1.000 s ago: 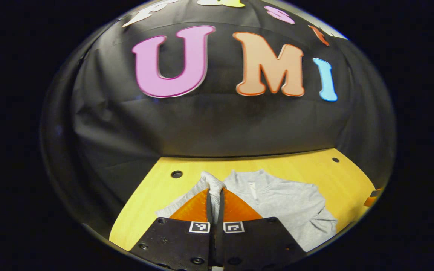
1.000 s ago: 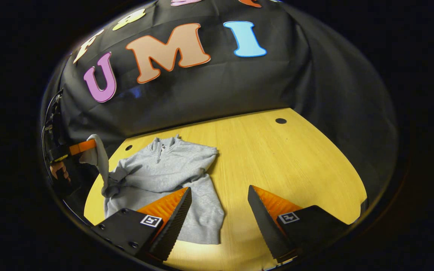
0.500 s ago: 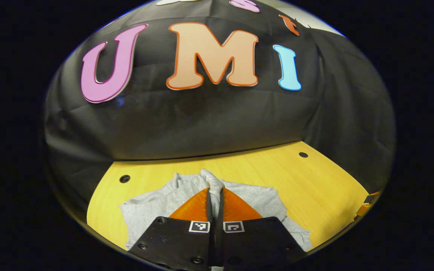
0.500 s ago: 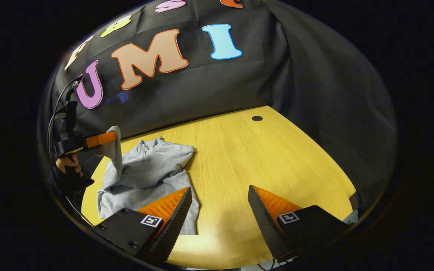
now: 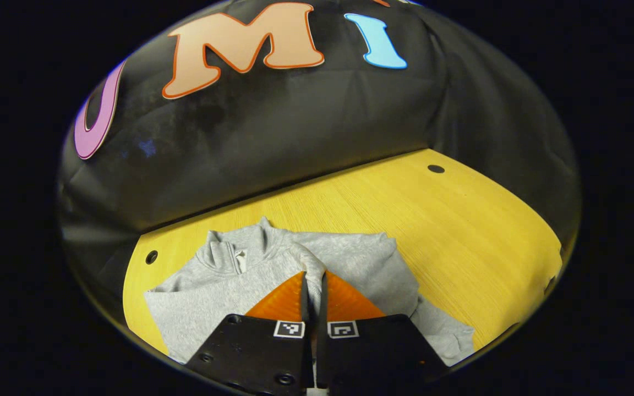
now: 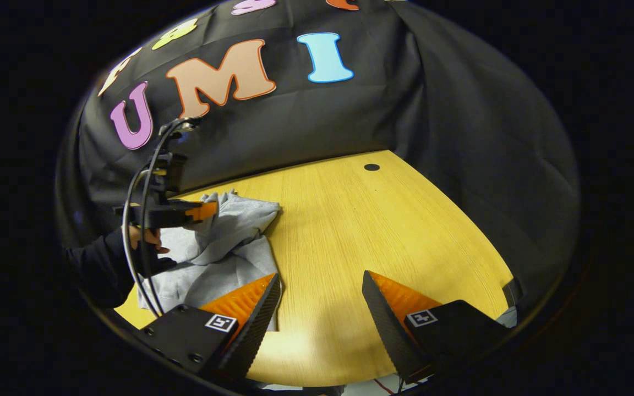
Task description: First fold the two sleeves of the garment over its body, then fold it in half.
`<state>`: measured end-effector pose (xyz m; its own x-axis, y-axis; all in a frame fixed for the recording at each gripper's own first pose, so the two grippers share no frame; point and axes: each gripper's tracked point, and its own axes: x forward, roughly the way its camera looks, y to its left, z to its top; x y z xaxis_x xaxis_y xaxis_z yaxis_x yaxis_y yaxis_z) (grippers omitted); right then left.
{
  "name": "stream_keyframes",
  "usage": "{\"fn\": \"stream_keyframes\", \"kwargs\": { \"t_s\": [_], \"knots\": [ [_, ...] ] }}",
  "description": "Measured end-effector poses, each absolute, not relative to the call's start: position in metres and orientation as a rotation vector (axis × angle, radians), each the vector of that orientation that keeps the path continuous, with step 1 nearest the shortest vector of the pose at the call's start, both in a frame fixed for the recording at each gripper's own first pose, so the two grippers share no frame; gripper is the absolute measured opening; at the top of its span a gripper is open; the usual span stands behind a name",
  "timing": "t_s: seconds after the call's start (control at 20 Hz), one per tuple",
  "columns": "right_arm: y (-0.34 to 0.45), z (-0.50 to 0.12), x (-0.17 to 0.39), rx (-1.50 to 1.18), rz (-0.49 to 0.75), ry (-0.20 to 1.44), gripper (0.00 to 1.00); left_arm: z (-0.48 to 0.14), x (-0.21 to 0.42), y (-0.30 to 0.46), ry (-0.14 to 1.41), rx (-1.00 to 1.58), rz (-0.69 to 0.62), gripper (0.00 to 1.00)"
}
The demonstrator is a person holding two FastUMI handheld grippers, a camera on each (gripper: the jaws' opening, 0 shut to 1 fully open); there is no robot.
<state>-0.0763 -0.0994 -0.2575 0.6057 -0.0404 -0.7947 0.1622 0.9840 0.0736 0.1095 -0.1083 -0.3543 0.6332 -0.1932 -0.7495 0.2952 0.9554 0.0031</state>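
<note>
A grey zip-neck sweatshirt (image 5: pixel 251 278) lies on the yellow wooden table (image 5: pixel 460 236), collar toward the back wall. My left gripper (image 5: pixel 312 275) is shut on the end of a grey sleeve (image 5: pixel 307 259), holding it over the middle of the sweatshirt's body. In the right gripper view the sweatshirt (image 6: pixel 229 247) lies at the left, and the left gripper (image 6: pixel 209 210), held by a hand in a dark sleeve (image 6: pixel 102 264), hovers above it with the sleeve pinched. My right gripper (image 6: pixel 320 283) stands open above bare table to the right of the sweatshirt, with nothing between its fingers.
Small dark holes mark the table top (image 5: pixel 435 168) (image 5: pixel 151 257) (image 6: pixel 371 166). Black cloth walls close the booth behind and to the sides. A black cable (image 6: pixel 143 220) loops down from the left gripper. Bare wood stretches to the right of the sweatshirt.
My left gripper has carried the pinched sleeve from the sweatshirt's outer side inward and lower, over its body. My right gripper stays open and has barely moved.
</note>
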Motion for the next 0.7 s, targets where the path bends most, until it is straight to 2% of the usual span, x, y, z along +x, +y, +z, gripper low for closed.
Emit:
{"fn": "stream_keyframes", "kwargs": {
  "t_s": [0.1,0.3,0.35,0.55,0.7],
  "knots": [
    [-0.091,-0.261,-0.075,0.132,-0.085,0.926,0.96,-0.348,0.109,-0.116,0.818,0.105,-0.292,0.10],
    [-0.075,-0.259,-0.065,0.125,-0.033,0.909,0.96,-0.319,0.109,-0.106,0.744,0.072,-0.292,1.00],
    [-0.067,-0.258,-0.058,0.118,-0.018,0.901,0.96,-0.311,0.110,-0.099,0.725,0.065,-0.277,0.96],
    [-0.042,-0.264,-0.043,0.100,0.036,0.889,0.96,-0.279,0.093,-0.054,0.665,0.016,-0.206,0.96],
    [-0.029,-0.273,-0.040,0.073,0.053,0.867,0.97,-0.262,0.080,0.006,0.628,0.026,-0.099,0.97]
  ]
}}
